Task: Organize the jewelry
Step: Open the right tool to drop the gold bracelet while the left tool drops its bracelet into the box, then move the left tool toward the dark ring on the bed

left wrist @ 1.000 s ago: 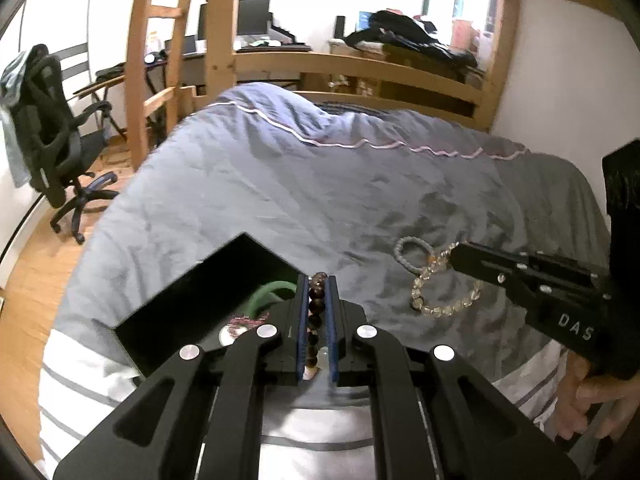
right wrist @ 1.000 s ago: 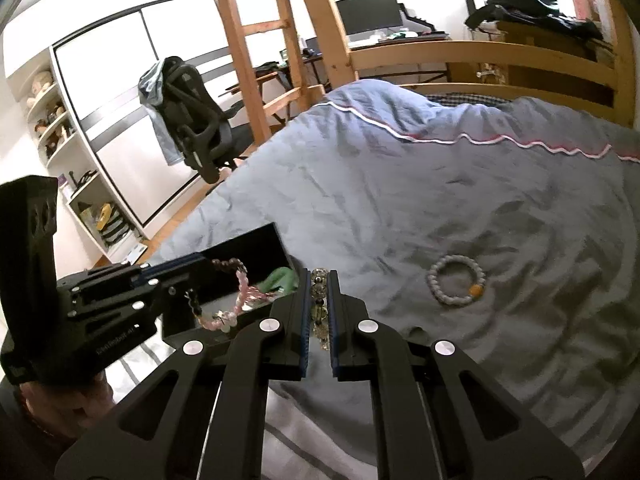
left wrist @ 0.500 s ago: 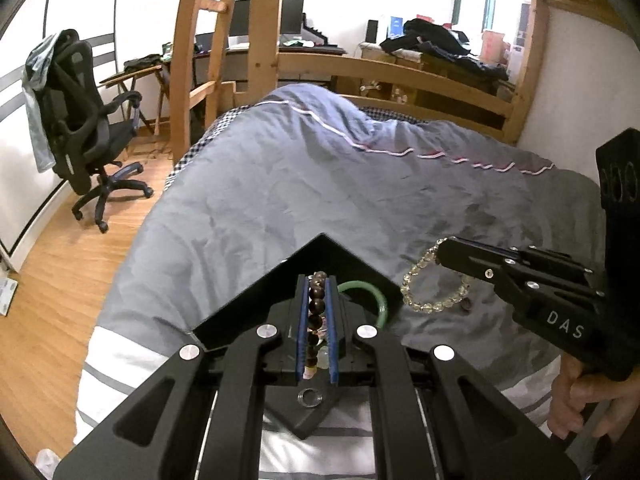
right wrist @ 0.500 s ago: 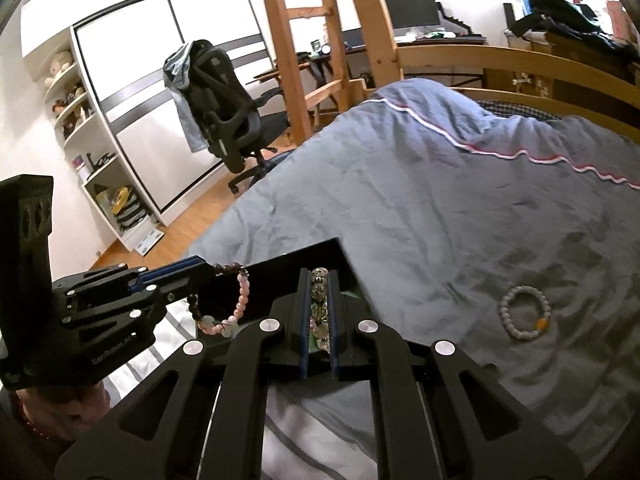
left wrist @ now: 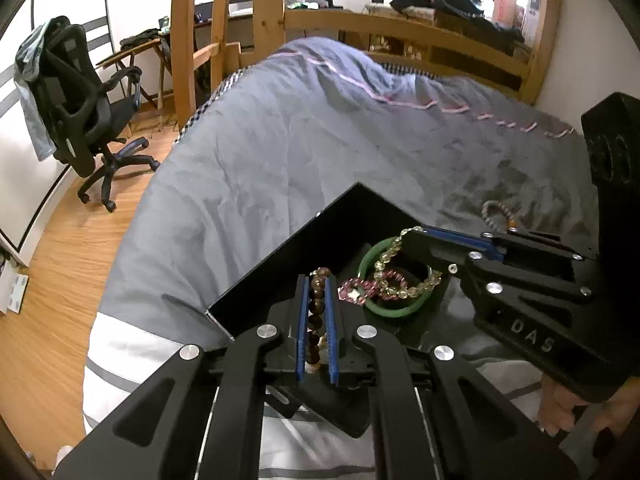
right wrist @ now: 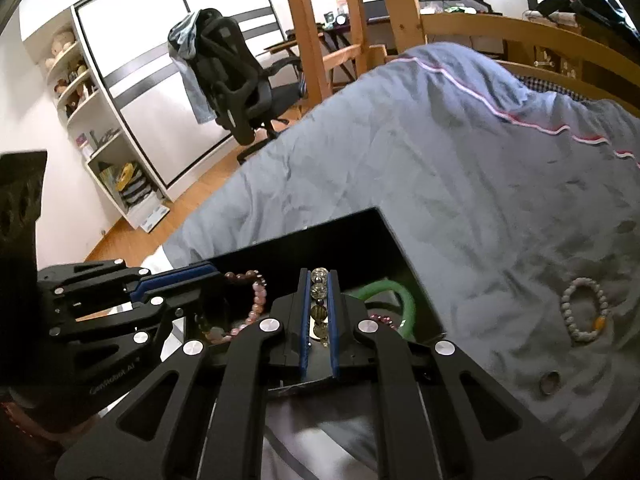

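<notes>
Left gripper (left wrist: 316,316), right gripper (right wrist: 319,312): matte black frames, blue finger pads, silver screw heads, white "DAS" lettering on right one, bare-skinned hand (left wrist: 560,412) beneath.

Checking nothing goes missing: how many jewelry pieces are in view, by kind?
Beaded bracelets: 4 (brown-pink bracelet in left gripper, yellow bracelet in right gripper, magenta bracelet in box, white bracelet on bed)
Green bangle: 1
Ring: 1
Total: 6
</notes>
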Motion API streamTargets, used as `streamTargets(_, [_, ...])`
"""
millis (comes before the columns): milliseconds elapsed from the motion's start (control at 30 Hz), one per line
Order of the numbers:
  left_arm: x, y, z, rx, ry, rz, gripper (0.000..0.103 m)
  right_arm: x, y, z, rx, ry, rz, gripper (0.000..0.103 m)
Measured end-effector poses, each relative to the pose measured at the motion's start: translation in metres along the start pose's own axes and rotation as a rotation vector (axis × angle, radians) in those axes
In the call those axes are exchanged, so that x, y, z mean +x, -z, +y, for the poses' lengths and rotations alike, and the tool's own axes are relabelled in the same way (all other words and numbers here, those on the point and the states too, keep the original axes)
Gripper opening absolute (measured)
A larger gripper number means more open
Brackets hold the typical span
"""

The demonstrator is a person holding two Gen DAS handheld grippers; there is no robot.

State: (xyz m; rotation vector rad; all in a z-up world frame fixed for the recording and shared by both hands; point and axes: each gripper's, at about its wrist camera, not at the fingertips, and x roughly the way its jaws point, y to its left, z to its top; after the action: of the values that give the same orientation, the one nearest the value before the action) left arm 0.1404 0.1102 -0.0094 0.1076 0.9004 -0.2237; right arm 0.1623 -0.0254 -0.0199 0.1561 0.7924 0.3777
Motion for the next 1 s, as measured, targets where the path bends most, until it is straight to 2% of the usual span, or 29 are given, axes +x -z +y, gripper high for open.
streamTargets(167, [0.007,0.002,0.007,-0.016,-0.024,0.034,0.008,0.014,0.005,-0.004,0.023,-0.008,0.029,0.008])
streamTargets(367, [0.003,0.000,0.007,-0.025,-0.049,0.008,0.010,0.014,0.006,-0.012,0.060,-0.030,0.048,0.010])
streamTargets(433, [0.001,-0.001,0.008,-0.034,-0.050,-0.002,0.020,0.008,0.005,-0.014,0.064,-0.027,0.045,0.022])
streamTargets(467, [0.000,-0.001,0.008,-0.037,-0.052,-0.009,0.031,0.004,0.004,-0.016,0.068,-0.024,0.035,0.046])
streamTargets(500, [-0.002,-0.001,0.007,-0.039,-0.056,-0.019,0.043,-0.002,0.004,-0.017,0.074,-0.016,0.015,0.064])
streamTargets(533, [-0.006,-0.001,0.006,-0.040,-0.057,-0.035,0.054,-0.010,0.004,-0.020,0.081,0.000,-0.004,0.066])
streamTargets(567, [-0.009,-0.001,0.005,-0.043,-0.056,-0.047,0.060,-0.017,0.003,-0.023,0.086,0.013,-0.010,0.068])
streamTargets(600, [-0.013,-0.002,0.003,-0.048,-0.053,-0.062,0.072,-0.021,0.002,-0.026,0.091,0.020,-0.015,0.073])
streamTargets(633, [-0.017,-0.002,-0.001,-0.052,-0.051,-0.080,0.079,-0.030,0.001,-0.031,0.099,0.038,-0.027,0.076])
streamTargets(700, [-0.023,-0.002,-0.010,-0.044,-0.038,-0.100,0.081,-0.044,0.000,-0.038,0.102,0.070,-0.045,0.088])
streamTargets(733, [-0.025,-0.003,-0.018,-0.030,-0.024,-0.106,0.085,-0.054,0.000,-0.043,0.103,0.090,-0.056,0.090])
streamTargets(833, [-0.031,-0.004,-0.046,0.018,-0.001,-0.125,0.089,-0.082,0.002,-0.062,0.115,0.149,-0.078,0.092])
streamTargets(1000, [-0.030,-0.001,-0.100,0.069,0.091,-0.136,0.091,-0.123,0.003,-0.098,0.161,0.229,-0.110,0.093])
